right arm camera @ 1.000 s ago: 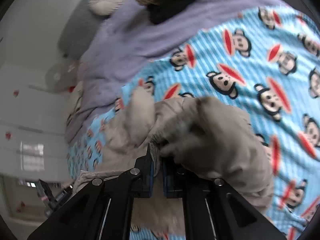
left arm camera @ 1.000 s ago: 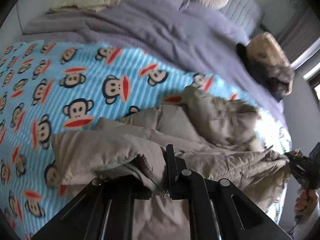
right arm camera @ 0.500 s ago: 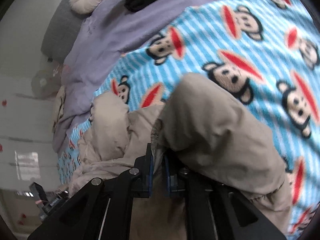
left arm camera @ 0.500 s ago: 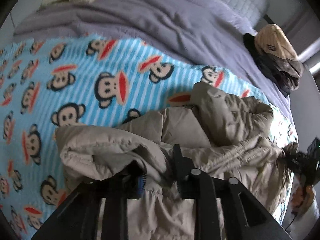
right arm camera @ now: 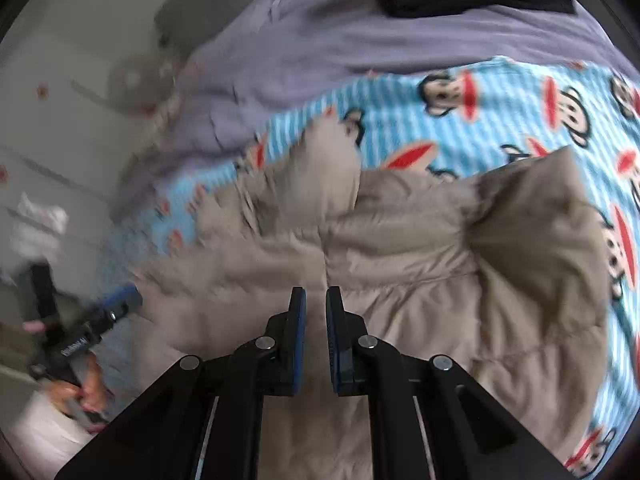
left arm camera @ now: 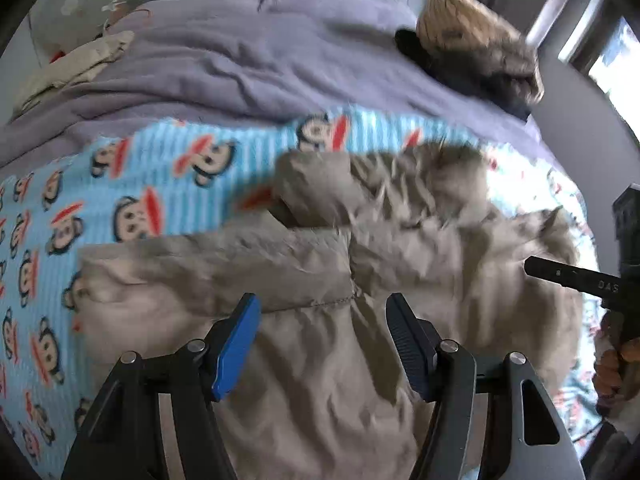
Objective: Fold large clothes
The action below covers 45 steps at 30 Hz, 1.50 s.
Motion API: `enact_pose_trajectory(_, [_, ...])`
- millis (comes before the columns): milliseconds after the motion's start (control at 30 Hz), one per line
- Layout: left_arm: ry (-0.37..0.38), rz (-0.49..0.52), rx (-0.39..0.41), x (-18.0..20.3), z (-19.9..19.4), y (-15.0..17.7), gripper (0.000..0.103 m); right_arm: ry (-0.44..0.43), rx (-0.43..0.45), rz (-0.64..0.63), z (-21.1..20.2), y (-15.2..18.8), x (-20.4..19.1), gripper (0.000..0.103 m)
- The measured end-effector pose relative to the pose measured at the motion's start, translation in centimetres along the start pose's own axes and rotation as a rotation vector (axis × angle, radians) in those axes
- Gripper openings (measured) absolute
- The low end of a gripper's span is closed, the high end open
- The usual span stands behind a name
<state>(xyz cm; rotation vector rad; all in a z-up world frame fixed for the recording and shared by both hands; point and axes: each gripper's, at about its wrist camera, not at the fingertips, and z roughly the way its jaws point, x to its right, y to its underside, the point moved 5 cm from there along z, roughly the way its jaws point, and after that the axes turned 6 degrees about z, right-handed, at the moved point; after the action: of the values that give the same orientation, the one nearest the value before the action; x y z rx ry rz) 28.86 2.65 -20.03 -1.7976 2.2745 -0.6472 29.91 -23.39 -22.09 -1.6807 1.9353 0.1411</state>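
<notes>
The left gripper [left arm camera: 322, 322] has just been opening its jaws; they stand wide apart above the coat [left arm camera: 320, 280], nothing pinched between them. The right gripper [right arm camera: 316, 334] shows a narrow gap between its jaws, and no cloth is visibly caught there, so it appears released too.

The coat, a puffy beige one, lies loosely bunched on the blanket [left arm camera: 152, 184], a blue striped one with a monkey print, spread over the bed [left arm camera: 240, 64]. One padded part is folded across the body near the right side of the right wrist view. Both views are blurred.

The risk, as I judge it, is that the springy padding pushes the fold back open now that neither gripper holds it. A careless next grab could also catch the blanket along with the coat and drag it.
</notes>
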Motion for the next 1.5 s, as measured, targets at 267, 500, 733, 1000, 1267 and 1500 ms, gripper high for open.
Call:
enact_pose_trajectory(267, [-0.118, -0.053, 0.040, -1.6, 6.7, -1.2, 0.067, 0.055, 0.046, 0.080, 6.2, -1.8, 3.2, 0.000])
enact_pose_trajectory(500, [-0.123, -0.008, 0.020, -2.4, 5.0, -2.0, 0.067, 0.072, 0.020, 0.096, 6.0, -3.3, 2.9, 0.000])
enact_pose_trajectory(733, [-0.239, -0.090, 0.007, -11.0, 4.1, 0.0, 0.067, 0.317, 0.139, -0.042, -0.5, -5.3, 8.3, 0.000])
enact_pose_trajectory(1000, [-0.213, -0.182, 0.016, -12.5, 8.1, 0.3, 0.080, 0.274, 0.109, 0.236, 3.3, -5.8, 15.8, 0.000])
enact_pose_trajectory(1267, [-0.274, -0.219, -0.014, -12.9, 3.3, 0.8, 0.081, 0.362, 0.121, 0.196, 0.2, -5.9, 12.6, 0.003])
enact_pose_trajectory(1500, [-0.240, -0.235, -0.018, -10.5, -2.7, 5.4, 0.081, 0.286, 0.161, 0.245, -6.2, -0.2, 9.7, 0.008])
